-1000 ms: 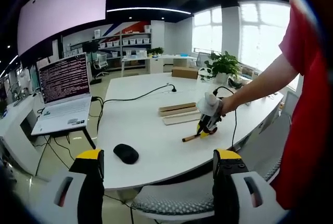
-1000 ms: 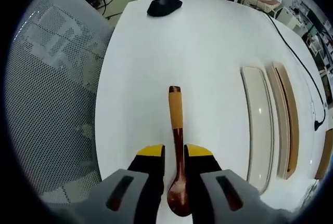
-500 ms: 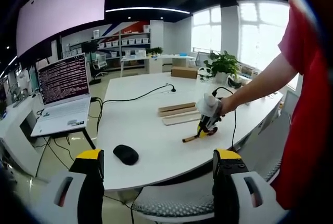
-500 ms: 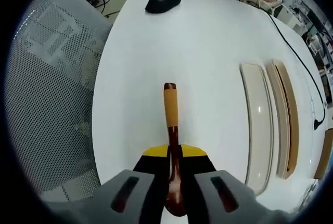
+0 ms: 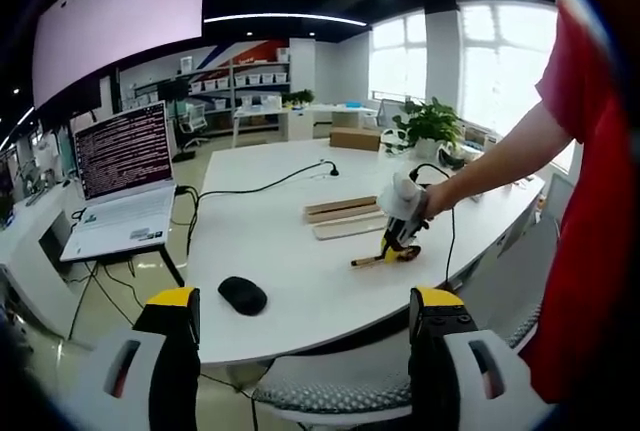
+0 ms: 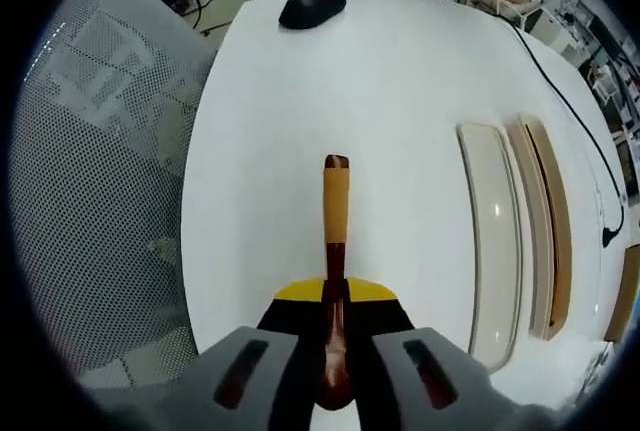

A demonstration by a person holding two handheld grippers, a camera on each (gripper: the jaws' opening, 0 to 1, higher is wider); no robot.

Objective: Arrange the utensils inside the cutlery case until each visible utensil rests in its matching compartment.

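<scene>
Pinching the wooden spoon [image 6: 335,251] near its bowl, with the right tool [image 6: 335,296] pressed together just beside the cutlery case [image 6: 495,241] on the worktop [image 6: 400,81], risks handle swing and compartment miss; left tool [image 5: 305,316] spread, idle.

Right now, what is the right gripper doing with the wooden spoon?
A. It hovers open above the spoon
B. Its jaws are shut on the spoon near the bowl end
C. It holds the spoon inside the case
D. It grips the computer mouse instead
B. In the right gripper view the right gripper has its yellow-tipped jaws closed on the wooden spoon, whose orange handle points away over the white table, apart from the cutlery case.
</scene>
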